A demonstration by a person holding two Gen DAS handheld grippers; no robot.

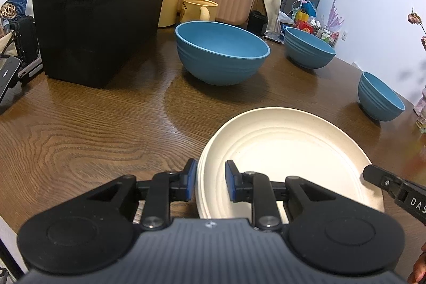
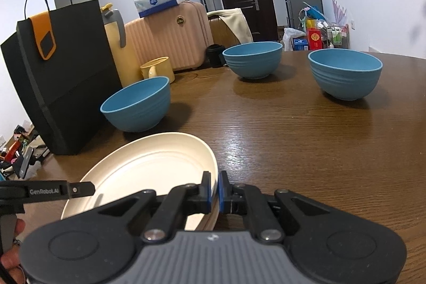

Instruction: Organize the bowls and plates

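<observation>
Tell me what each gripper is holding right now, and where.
The right gripper is shut on the right rim of the cream plate stack. The left gripper straddles the stack's left rim with jaws open, not clamped.

Black bag [image 1: 101,7] — top cut off — kettle behind

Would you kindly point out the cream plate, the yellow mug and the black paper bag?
cream plate [image 1: 287,151]: left wrist view, on its ridged centre.
yellow mug [image 2: 159,65]: right wrist view, on its side wall.
black paper bag [image 2: 66,76]: right wrist view, on its front face.
</observation>
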